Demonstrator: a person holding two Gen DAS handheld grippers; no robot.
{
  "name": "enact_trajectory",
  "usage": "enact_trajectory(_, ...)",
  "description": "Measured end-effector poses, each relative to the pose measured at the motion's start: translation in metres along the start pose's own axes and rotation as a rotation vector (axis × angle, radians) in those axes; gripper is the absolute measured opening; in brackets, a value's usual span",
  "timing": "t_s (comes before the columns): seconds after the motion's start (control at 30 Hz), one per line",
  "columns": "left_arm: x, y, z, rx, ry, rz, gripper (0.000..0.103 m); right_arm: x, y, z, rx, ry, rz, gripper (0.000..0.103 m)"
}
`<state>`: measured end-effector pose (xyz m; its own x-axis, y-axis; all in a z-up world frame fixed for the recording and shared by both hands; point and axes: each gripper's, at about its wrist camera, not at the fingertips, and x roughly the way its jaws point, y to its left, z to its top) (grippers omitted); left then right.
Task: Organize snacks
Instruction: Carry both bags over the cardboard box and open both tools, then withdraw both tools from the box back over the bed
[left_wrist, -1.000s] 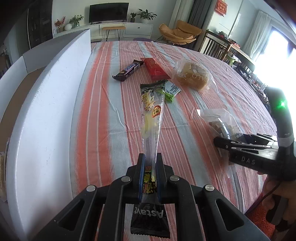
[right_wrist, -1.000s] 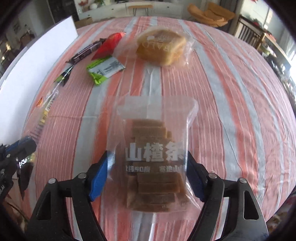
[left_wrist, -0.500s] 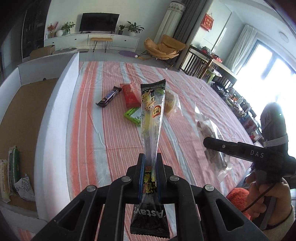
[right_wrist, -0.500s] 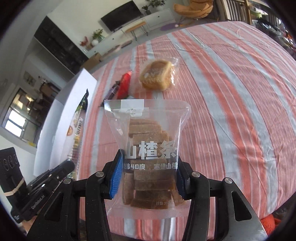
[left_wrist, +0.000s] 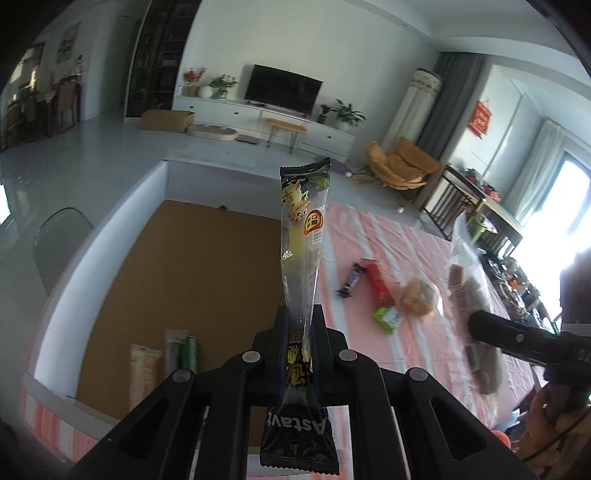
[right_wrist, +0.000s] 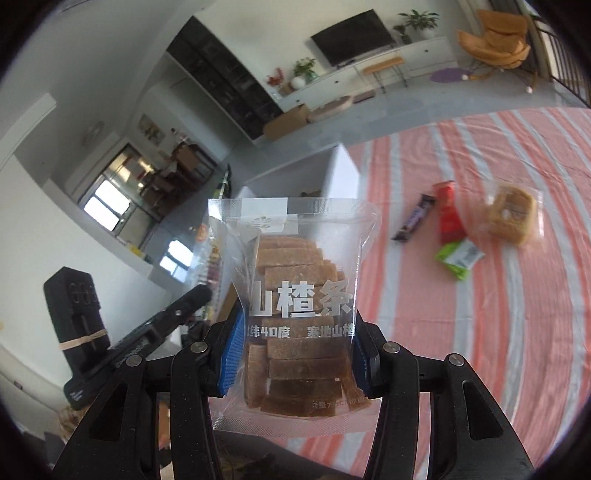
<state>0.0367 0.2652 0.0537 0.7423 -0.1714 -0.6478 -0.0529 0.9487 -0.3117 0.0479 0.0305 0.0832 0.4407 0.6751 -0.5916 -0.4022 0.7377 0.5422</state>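
Note:
My left gripper (left_wrist: 300, 332) is shut on a long narrow snack packet (left_wrist: 304, 236), black at both ends and clear with yellow inside. It stands upright, lifted over the edge of a white box (left_wrist: 110, 236) with a brown floor. My right gripper (right_wrist: 295, 354) is shut on a clear bag of brown hawthorn strips (right_wrist: 295, 280), held up off the table. In the left wrist view that bag (left_wrist: 469, 288) and the right gripper (left_wrist: 480, 326) appear at the right. The left gripper (right_wrist: 201, 293) shows at the left of the right wrist view.
Several snack packs (left_wrist: 166, 354) lie at the box's near end. On the striped tablecloth (right_wrist: 480, 332) lie a dark chocolate bar (right_wrist: 415, 218), a red packet (right_wrist: 448, 212), a wrapped bun (right_wrist: 513, 214) and a green packet (right_wrist: 460, 258). The box wall (right_wrist: 341, 173) stands to their left.
Both grippers have risen and swung left toward the white box, each carrying its packet up off the table. The box's brown floor has come into view.

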Motion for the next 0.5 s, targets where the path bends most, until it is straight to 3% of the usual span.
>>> enact_trajectory(0.2, 0.013, 0.073, -0.009, -0.053, 0.004, 0.255, 0.011, 0.063, 0.056, 0.007, -0.099, 0.064, 0.028, 0.054)
enact_trajectory(0.27, 0.016, 0.090, -0.017, -0.074, 0.005, 0.370, 0.017, 0.079, 0.063, 0.005, -0.112, 0.069, 0.006, 0.066)
enact_trajectory(0.3, 0.018, 0.098, -0.019, -0.097, 0.004, 0.403, 0.034, 0.085, 0.064, 0.004, -0.114, 0.074, -0.008, 0.080)
enact_trajectory(0.33, 0.019, 0.101, -0.021, -0.125, 0.003, 0.420, 0.064, 0.087, 0.065, 0.002, -0.117, 0.076, -0.023, 0.084)
enact_trajectory(0.4, 0.017, 0.106, -0.025, -0.180, -0.031, 0.429, 0.090, 0.081, 0.062, 0.003, -0.139, 0.049, -0.051, 0.084)
enact_trajectory(0.5, 0.020, 0.092, -0.029, -0.172, -0.070, 0.406, 0.090, 0.061, 0.039, 0.001, -0.152, -0.023, -0.130, 0.084)
